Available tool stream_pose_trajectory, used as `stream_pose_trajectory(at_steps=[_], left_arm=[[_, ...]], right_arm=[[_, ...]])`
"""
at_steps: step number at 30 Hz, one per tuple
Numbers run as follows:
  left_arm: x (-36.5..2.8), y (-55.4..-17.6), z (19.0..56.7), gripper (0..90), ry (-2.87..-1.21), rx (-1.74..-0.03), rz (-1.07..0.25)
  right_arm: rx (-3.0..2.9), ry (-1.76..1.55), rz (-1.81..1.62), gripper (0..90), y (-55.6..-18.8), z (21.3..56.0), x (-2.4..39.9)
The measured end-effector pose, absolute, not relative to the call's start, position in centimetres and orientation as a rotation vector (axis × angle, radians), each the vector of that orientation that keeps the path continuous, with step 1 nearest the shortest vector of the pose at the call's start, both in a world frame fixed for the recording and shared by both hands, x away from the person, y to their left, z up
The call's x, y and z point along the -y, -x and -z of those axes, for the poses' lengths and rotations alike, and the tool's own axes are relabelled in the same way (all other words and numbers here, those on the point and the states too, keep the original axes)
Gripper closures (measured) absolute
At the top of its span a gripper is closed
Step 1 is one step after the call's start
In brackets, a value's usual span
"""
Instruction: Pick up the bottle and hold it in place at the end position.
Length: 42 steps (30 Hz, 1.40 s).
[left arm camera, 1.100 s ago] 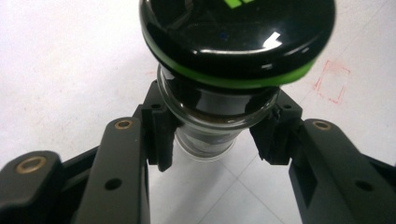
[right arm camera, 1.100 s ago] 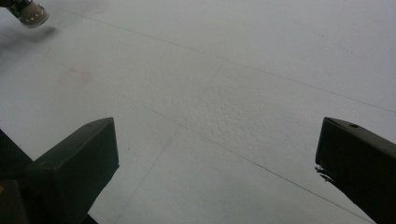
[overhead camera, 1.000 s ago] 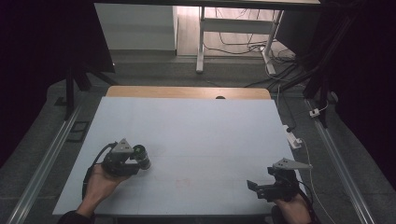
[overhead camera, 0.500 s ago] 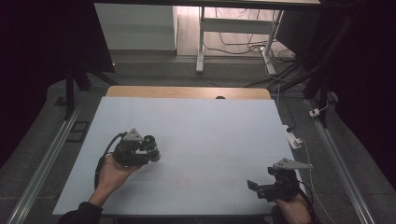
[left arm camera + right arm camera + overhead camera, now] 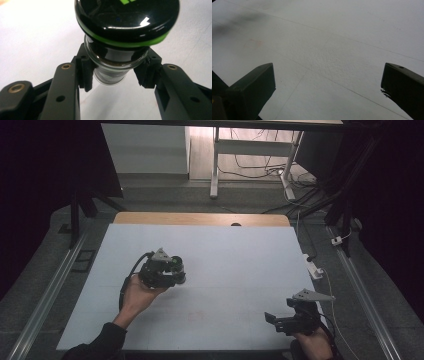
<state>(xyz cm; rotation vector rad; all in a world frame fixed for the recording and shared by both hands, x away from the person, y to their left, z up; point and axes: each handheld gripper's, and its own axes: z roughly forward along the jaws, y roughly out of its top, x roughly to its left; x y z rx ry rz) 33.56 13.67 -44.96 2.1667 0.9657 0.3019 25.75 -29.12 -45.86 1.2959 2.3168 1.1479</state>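
Note:
A small dark glass jar (image 5: 113, 58) with a glossy black lid (image 5: 125, 17) edged in green is clamped by its body between the pads of my left gripper (image 5: 115, 73), which is shut on it. In the high view the left gripper (image 5: 176, 270) is held in a hand above the left middle of the white table (image 5: 240, 255), with the jar (image 5: 180, 266) at its tip. My right gripper (image 5: 272, 319) rests near the front right corner. Its jaws stand wide open over bare tabletop in the right gripper view (image 5: 328, 85).
A wooden strip (image 5: 200, 218) runs along the table's far edge. A white plug block (image 5: 314, 269) lies off the right edge. Metal rails (image 5: 47, 290) flank the table, and cables and a white frame (image 5: 215, 165) stand on the floor behind.
The left hand has carried the jar to the right, farther from the front edge and a little higher. The right gripper has not moved.

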Motion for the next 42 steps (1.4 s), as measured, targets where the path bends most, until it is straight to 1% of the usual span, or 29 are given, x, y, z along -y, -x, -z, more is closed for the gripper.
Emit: stream_pose_trajectory(at_steps=[10,19,32,42], left_arm=[[-11.0,-35.9,45.4,53.6,-2.195,-0.924,-0.304],[-9.5,-37.8,46.3,53.6,-2.2,-0.899,-0.284],[-8.6,-39.1,48.5,53.6,-2.221,-0.896,-0.271],[-8.1,-39.3,49.8,53.5,-2.245,-0.9,-0.263]], right_arm=[[-2.321,-1.293,-1.136,0.0,-25.8,45.9,29.0],[-2.323,-1.287,-1.123,0.0,-25.8,45.9,28.9],[-2.322,-1.279,-1.101,0.0,-25.8,45.9,28.7],[-2.322,-1.274,-1.097,0.0,-25.7,45.9,28.6]])
